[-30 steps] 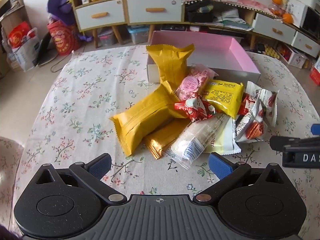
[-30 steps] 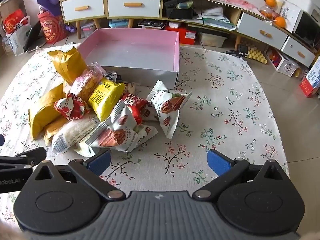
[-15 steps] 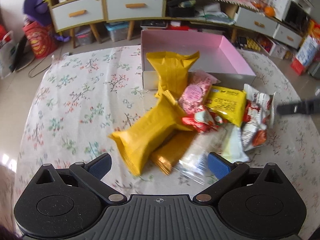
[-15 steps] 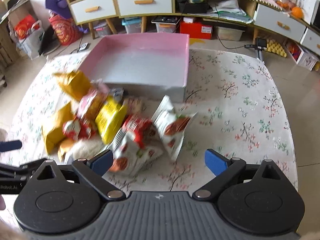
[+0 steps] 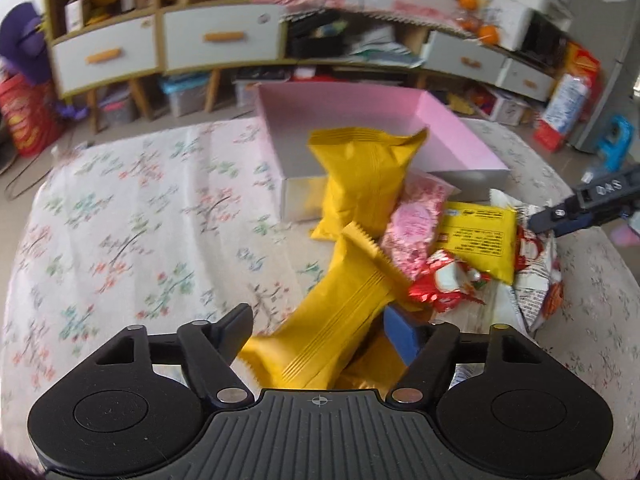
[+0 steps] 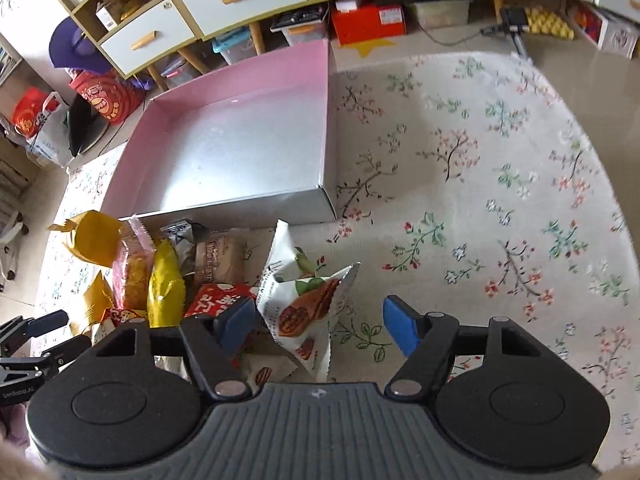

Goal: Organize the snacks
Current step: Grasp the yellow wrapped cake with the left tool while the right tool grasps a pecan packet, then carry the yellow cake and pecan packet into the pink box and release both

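Observation:
A heap of snack packets lies on the flowered tablecloth in front of an open pink box (image 5: 460, 132) (image 6: 240, 80). My left gripper (image 5: 320, 334) is low over the heap's left side. Its jaws are closing with a long yellow packet (image 5: 340, 312) between the pads, which stand at the packet's edges. My right gripper (image 6: 318, 324) is closing around a white packet with a nut picture (image 6: 304, 304). The left pad (image 6: 236, 320) is at that packet's edge and the right pad (image 6: 400, 328) stands apart from it. The pink box holds nothing.
An upright yellow bag (image 5: 360, 176) leans on the box front. Pink (image 5: 416, 220), flat yellow (image 5: 476, 236) and red (image 5: 444, 284) packets fill the heap. The right gripper's tip (image 5: 560, 216) shows at the heap's right. Bare tablecloth (image 6: 500, 200) lies right of the box; cabinets stand behind.
Both grippers have moved forward and down onto the heap and their jaws have narrowed. The long yellow packet and the white nut packet now sit between the fingers.

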Demonstrator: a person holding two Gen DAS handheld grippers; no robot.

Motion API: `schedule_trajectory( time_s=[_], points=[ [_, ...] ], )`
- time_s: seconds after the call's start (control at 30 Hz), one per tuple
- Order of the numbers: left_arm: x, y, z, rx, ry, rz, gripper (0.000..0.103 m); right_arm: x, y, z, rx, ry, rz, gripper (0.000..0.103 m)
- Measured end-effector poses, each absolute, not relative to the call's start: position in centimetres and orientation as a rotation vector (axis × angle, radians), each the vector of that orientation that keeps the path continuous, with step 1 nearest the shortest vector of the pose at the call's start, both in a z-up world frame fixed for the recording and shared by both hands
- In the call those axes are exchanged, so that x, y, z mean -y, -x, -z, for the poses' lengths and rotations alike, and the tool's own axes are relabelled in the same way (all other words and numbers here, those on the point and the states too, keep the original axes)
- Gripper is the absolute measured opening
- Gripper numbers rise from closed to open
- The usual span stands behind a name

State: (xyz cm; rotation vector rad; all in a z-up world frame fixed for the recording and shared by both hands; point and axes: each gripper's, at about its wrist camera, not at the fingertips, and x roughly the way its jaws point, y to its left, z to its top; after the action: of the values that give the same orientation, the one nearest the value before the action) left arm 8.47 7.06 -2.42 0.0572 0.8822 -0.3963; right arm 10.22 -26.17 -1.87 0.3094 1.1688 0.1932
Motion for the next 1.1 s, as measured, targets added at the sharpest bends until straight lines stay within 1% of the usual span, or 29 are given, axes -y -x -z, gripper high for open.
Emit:
schedule_trajectory(
  time_s=[0.17,0.2,0.27,0.3,0.4,0.67,0.93,1.1],
  points=[
    [-6.0,-9.3,3.8,-0.886,-0.106,0.428,0.065,26.1,-10.7,2.6,-1.176,-0.370,-0.209,0.064],
    [-5.8,-9.5,4.1,-0.895,-0.117,0.422,0.057,26.0,-10.7,2.7,-1.177,-0.382,-0.214,0.063],
    [-5.4,-9.8,4.6,-0.905,-0.136,0.406,0.052,26.0,-10.8,3.1,-1.181,-0.409,-0.219,0.059],
    [-5.4,-9.8,4.8,-0.914,-0.136,0.398,0.047,26.1,-10.9,3.3,-1.179,-0.429,-0.222,0.058],
    [-5.0,-9.8,4.7,-0.921,-0.136,0.378,0.041,26.2,-10.7,3.3,-1.170,-0.454,-0.221,0.053],
    [-6.2,-8.9,4.0,-0.992,-0.078,0.271,0.038,26.3,-9.5,2.7,-1.152,-0.443,-0.213,0.044],
    [-8.6,-8.0,2.1,-1.001,-0.007,0.169,0.037,27.9,-9.2,1.7,-1.117,-0.428,-0.156,0.042],
    [-9.1,-8.0,-0.4,-0.952,0.020,0.119,0.037,28.2,-8.8,0.3,-1.079,-0.438,-0.157,0.042]
  ],
)
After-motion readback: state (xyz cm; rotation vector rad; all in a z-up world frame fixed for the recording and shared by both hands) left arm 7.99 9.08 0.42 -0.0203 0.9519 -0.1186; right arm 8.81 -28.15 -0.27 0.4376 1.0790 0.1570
